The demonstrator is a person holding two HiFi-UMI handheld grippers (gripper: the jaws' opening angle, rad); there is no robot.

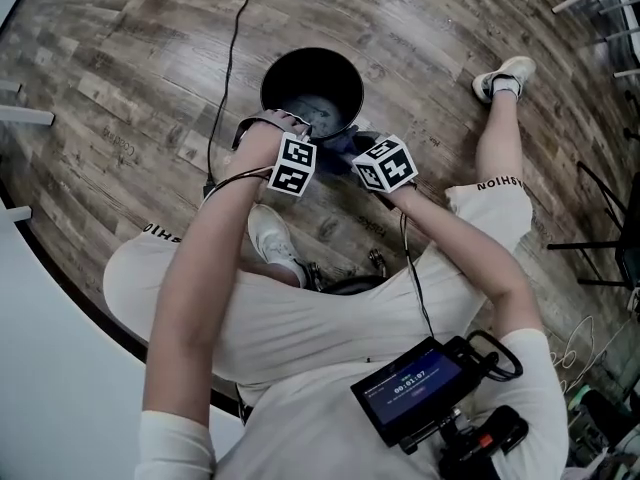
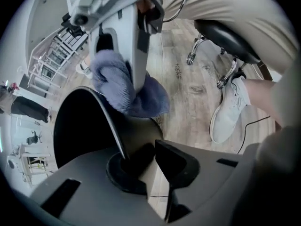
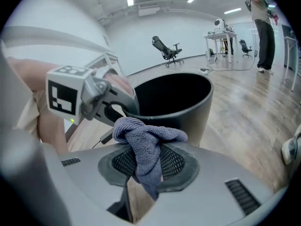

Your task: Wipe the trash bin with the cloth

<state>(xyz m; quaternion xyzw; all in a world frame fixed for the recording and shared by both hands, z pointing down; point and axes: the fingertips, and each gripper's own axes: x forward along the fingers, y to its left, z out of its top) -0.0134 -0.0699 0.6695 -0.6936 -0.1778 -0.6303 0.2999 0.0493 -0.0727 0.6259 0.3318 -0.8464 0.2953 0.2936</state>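
Observation:
A round black trash bin stands on the wood floor in front of the seated person. My left gripper points steeply down over the bin's near rim, one jaw inside and one outside, shut on the wall. In the head view the left gripper shows at that near rim. My right gripper is shut on a bunched blue-grey cloth. The left gripper view shows the cloth against the bin's outer side at the rim. The cloth is close to the right of the left gripper.
The person's white shoes flank the bin. A stool's chrome legs stand close behind. A black cable runs across the floor. A recorder with a screen hangs at the chest. An office chair and tables are far off.

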